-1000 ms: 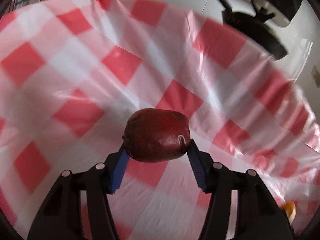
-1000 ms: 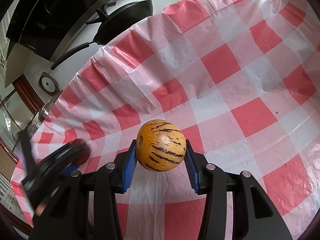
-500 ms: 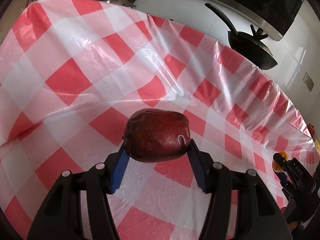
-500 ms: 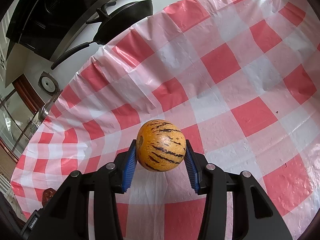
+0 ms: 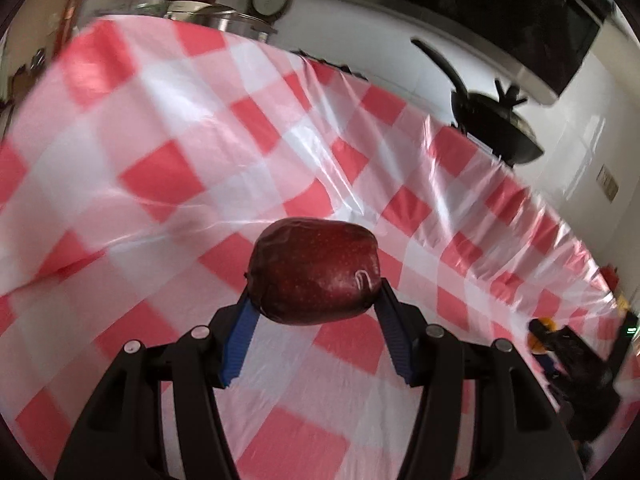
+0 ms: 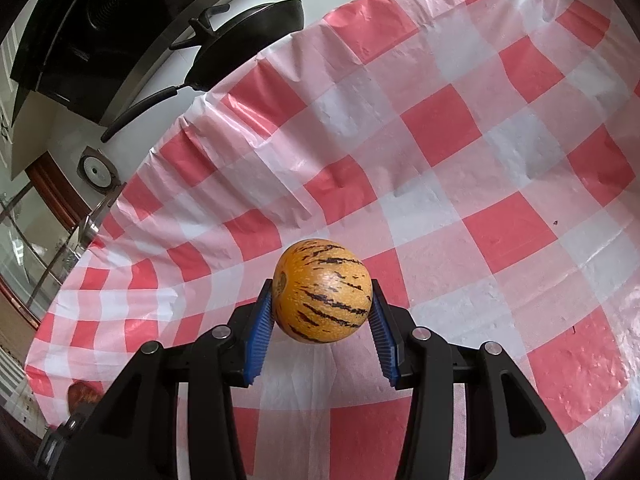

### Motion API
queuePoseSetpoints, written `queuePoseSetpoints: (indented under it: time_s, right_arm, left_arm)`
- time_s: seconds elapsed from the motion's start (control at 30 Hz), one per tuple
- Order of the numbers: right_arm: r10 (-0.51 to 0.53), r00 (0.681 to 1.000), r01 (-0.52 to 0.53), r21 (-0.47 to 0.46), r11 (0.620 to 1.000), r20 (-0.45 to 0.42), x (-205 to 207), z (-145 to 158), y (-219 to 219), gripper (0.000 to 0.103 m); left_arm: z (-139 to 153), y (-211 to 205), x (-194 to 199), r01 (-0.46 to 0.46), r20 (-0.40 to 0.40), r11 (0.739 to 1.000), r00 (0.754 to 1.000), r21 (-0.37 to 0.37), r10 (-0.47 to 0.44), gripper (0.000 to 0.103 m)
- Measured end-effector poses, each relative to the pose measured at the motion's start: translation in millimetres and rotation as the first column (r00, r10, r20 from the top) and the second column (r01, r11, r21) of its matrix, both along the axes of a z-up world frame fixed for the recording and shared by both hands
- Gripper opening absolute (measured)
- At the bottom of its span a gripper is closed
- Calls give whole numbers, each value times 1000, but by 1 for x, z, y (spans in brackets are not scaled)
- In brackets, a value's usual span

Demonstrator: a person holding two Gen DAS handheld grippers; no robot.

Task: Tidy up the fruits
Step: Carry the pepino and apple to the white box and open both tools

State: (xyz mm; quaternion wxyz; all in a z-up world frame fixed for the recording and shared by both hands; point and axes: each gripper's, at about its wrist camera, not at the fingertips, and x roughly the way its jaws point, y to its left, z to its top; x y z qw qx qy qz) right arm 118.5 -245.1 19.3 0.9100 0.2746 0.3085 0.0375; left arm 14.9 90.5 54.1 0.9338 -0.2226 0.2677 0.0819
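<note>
A dark red apple [image 5: 314,272] hangs above the red-and-white checked tablecloth [image 5: 160,176], with my left gripper [image 5: 315,300] shut on it by its blue pads. In the right wrist view an orange melon with dark stripes [image 6: 322,290] is held off the cloth, my right gripper [image 6: 322,308] shut on its sides. The right gripper with its orange fruit also shows small at the right edge of the left wrist view [image 5: 560,344]. The apple shows at the lower left edge of the right wrist view [image 6: 82,394].
A black frying pan [image 6: 248,44] sits on the white counter beyond the table's far edge, under a dark range hood [image 6: 100,20]. A metal pot lid [image 5: 208,12] lies past the cloth's far left corner. The checked cloth [image 6: 440,160] stretches wide ahead of both grippers.
The left gripper has swung back and sideways with the apple, so more of the table, the pan and the right gripper came into its view. The right gripper and melon stayed still.
</note>
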Motion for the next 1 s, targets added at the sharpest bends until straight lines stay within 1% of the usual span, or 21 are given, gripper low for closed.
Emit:
queuePoseSetpoints:
  time_s: [0.1,0.17,0.23,0.3,0.37,0.4,0.5,0.57,0.63,0.7,0.77,0.87,0.93,1.0]
  right_arm:
    - [45,999,-46,-6,999,-15,2,-1,4,45]
    - [107,994,-107,-9,994,-18,2,0,10,45]
    - [139,990,-140,-21,990,-27,-4,1,16,45]
    - [144,988,-145,-5,989,-47,-20,0,22,45]
    - [164,985,-162,42,986,-58,-39,-1,31,45]
    - [180,981,-176,66,982,-66,-50,-2,38,45]
    - [253,966,-248,87,965,-57,-82,4,67,45]
    - [328,944,-324,88,942,-38,-109,10,95,45]
    - [385,923,-380,101,919,-25,-127,13,116,45]
    - [449,893,-445,96,890,-21,-149,16,143,45]
    - [505,863,-502,82,861,-19,-169,18,166,45]
    - [572,820,-570,50,820,-26,-197,22,197,45]
    - [604,797,-603,22,797,-28,-213,24,212,45]
    - [646,763,-646,-7,763,-39,-232,25,232,45]
  left_arm:
    - [5,9,-45,-11,12,999,1000,-40,12,58]
    - [8,16,-79,0,5,999,1000,-36,0,58]
    - [12,25,-107,10,2,1000,1000,-11,-10,58]
    - [17,39,-141,4,9,999,1000,47,-4,58]
    - [19,55,-171,-16,10,994,1000,106,15,58]
    - [18,64,-184,-31,3,992,1000,123,31,58]
    - [9,95,-222,-93,-27,987,995,135,97,58]
    - [1,113,-247,-146,-43,980,987,138,153,58]
    - [-7,126,-263,-183,-57,973,980,144,192,58]
    - [-15,142,-281,-218,-71,968,971,124,228,58]
    - [-19,150,-292,-232,-74,967,968,108,240,58]
    - [-21,155,-307,-235,-62,966,968,112,242,58]
    - [-23,156,-314,-230,-56,967,970,114,237,58]
    - [-26,156,-320,-227,-58,967,970,116,235,58]
